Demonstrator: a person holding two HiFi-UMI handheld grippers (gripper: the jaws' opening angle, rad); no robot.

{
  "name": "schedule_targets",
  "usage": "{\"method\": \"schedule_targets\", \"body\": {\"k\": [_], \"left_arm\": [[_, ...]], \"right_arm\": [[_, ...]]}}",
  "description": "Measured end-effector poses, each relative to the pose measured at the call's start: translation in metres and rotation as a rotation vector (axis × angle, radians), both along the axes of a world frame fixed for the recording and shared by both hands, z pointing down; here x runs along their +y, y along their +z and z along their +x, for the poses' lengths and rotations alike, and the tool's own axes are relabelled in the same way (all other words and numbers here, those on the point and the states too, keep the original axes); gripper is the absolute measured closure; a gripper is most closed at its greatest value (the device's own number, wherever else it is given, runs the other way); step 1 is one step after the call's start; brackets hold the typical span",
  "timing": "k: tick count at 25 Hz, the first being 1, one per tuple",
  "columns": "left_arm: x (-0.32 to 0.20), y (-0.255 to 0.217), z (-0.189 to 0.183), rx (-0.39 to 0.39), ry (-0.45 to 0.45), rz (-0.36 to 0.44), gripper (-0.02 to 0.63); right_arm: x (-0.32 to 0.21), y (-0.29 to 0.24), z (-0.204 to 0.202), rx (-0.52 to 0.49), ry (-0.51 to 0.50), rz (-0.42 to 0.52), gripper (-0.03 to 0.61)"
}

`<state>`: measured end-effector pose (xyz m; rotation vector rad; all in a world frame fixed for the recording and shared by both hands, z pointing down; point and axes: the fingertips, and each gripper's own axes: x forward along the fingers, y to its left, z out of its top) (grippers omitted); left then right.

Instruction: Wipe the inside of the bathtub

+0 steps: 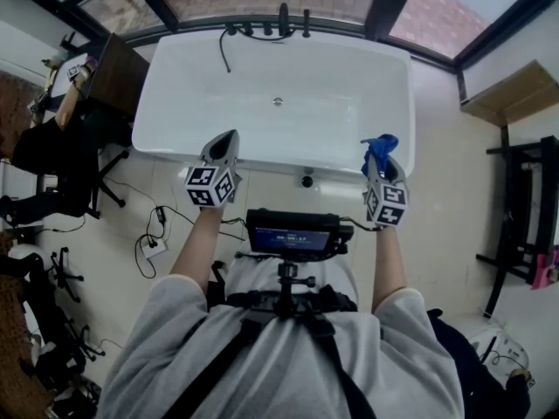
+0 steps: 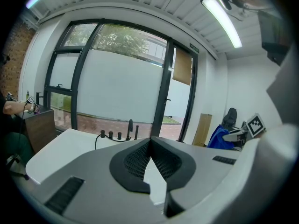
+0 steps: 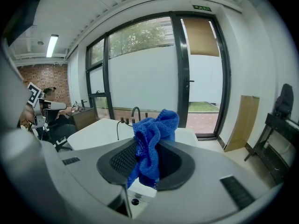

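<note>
A white bathtub (image 1: pixel 183 85) stands against the window wall, with black taps (image 1: pixel 281 23) on its far rim and a drain (image 1: pixel 278 102) in its floor. Both grippers hang level over the tub's near rim. My left gripper (image 1: pixel 229 138) is shut with nothing between its jaws. My right gripper (image 1: pixel 377 151) is shut on a blue cloth (image 1: pixel 381 147), which bunches up above the jaws in the right gripper view (image 3: pixel 152 143). The tub (image 2: pixel 60 148) and its taps (image 2: pixel 130 129) lie ahead in the left gripper view.
A seated person (image 1: pixel 52 147) works at a dark desk (image 1: pixel 118 72) left of the tub. Cables and a power strip (image 1: pixel 153 244) lie on the floor at the near left. A black rack (image 1: pixel 524 216) stands at the right, with a cardboard sheet (image 1: pixel 511 92) by the wall.
</note>
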<state>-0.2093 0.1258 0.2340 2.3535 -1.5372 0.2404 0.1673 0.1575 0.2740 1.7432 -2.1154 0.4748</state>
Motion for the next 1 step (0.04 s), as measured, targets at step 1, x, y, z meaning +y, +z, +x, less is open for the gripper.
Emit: {"method": "schedule_targets", "body": {"k": [1], "left_arm": [[0.0003, 0.0007, 0.0003, 0.0, 0.001, -0.001, 0.621]], "right_arm": [[0.0004, 0.001, 0.0002, 0.001, 0.001, -0.001, 0.468]]}}
